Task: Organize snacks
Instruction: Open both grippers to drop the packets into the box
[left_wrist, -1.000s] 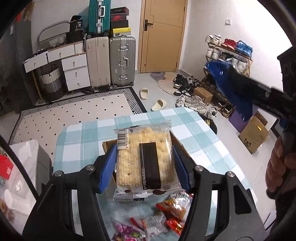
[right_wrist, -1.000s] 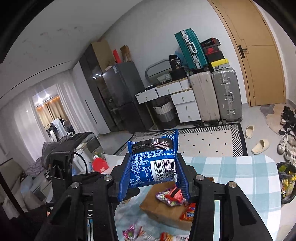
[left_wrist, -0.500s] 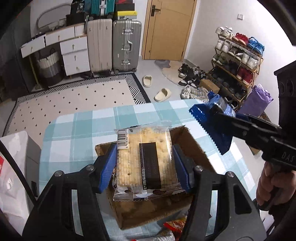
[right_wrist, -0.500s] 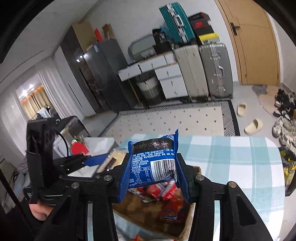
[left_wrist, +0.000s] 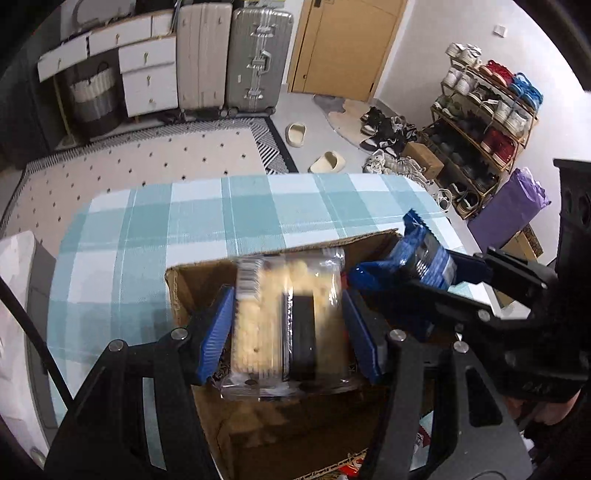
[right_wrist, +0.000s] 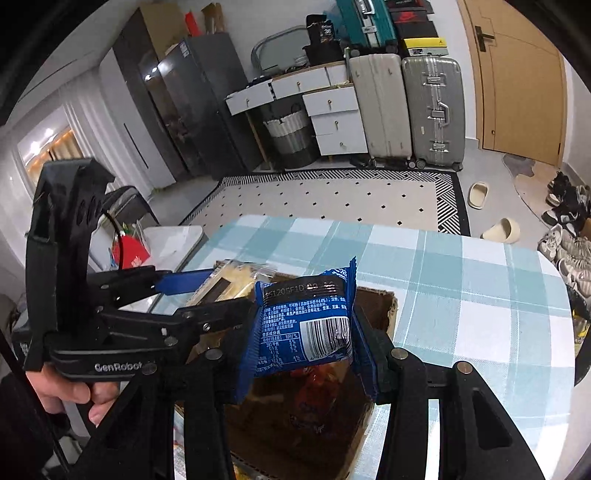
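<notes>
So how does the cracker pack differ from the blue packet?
The cracker pack is clear, showing pale crackers and a dark label; the blue packet is opaque blue with printed text and a barcode. The cracker pack looks wider and flatter, the blue packet smaller. Both are gripped over the cardboard box.

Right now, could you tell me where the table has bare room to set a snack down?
The checked blue tablecloth lies bare beyond and right of the brown cardboard box. Over the box it is crowded: the left gripper holds a clear cracker pack, the right gripper a blue wrapper.
</notes>
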